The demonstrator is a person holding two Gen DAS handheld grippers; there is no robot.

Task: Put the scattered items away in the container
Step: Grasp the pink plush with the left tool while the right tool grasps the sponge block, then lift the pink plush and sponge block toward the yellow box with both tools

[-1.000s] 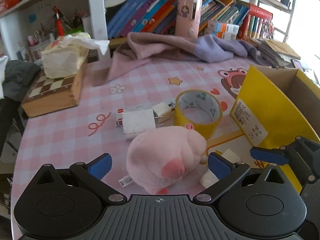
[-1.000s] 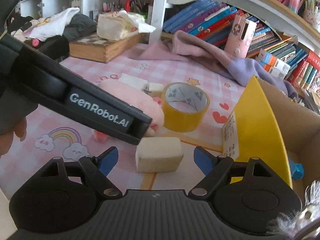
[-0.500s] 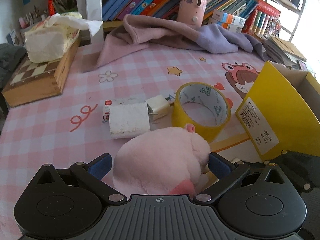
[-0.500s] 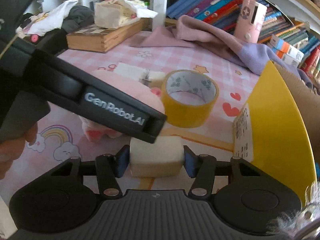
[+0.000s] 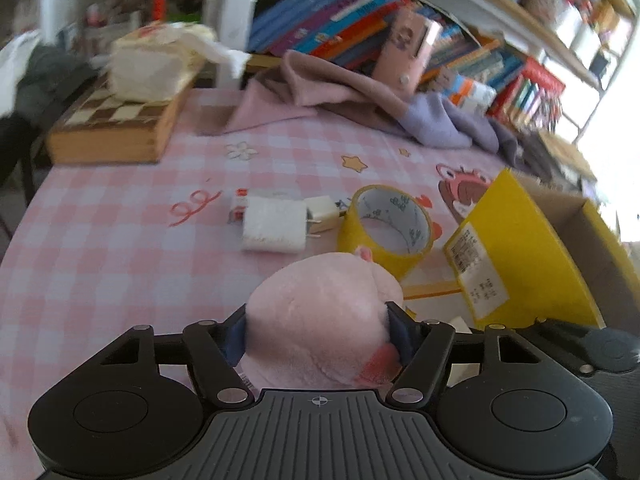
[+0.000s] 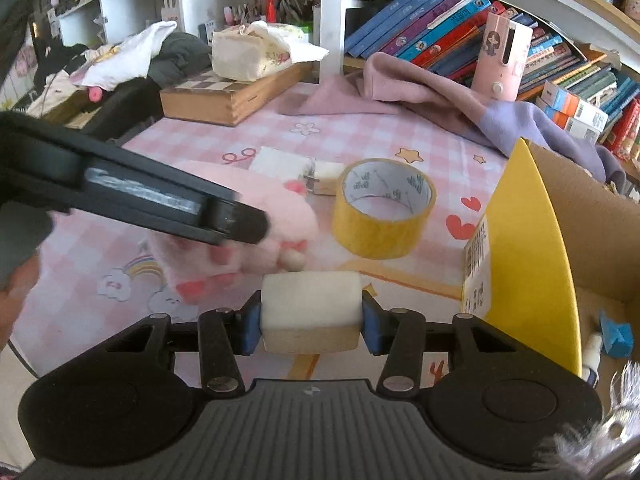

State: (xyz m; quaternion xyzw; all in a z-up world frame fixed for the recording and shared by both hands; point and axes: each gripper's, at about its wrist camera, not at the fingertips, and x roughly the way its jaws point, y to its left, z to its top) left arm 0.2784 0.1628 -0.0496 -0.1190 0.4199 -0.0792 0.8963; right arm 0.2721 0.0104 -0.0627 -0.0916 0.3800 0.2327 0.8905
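My left gripper (image 5: 318, 332) is closing, and its blue pads press both sides of a pink plush toy (image 5: 320, 304). In the right wrist view that toy (image 6: 288, 212) sits under the left gripper's black finger (image 6: 224, 220). My right gripper (image 6: 311, 326) is also closing, with its pads against a white foam block (image 6: 310, 300). The open cardboard box (image 6: 592, 232) with a yellow flap (image 5: 520, 248) stands to the right. A yellow tape roll (image 5: 386, 224) and a white charger (image 5: 274, 226) with a small plug (image 5: 322, 210) lie on the pink checked cloth beyond.
At the back left a wooden chess box (image 5: 112, 128) carries a tissue pack (image 5: 152, 68). A pink and purple garment (image 5: 360, 96) lies before shelves of books. A blue piece (image 6: 616, 338) lies inside the box. A hand shows at the left edge (image 6: 16, 292).
The left jaws have closed from wide open onto the plush toy, after moving in over it. The right jaws have closed onto the white block, which stood loose between them before.
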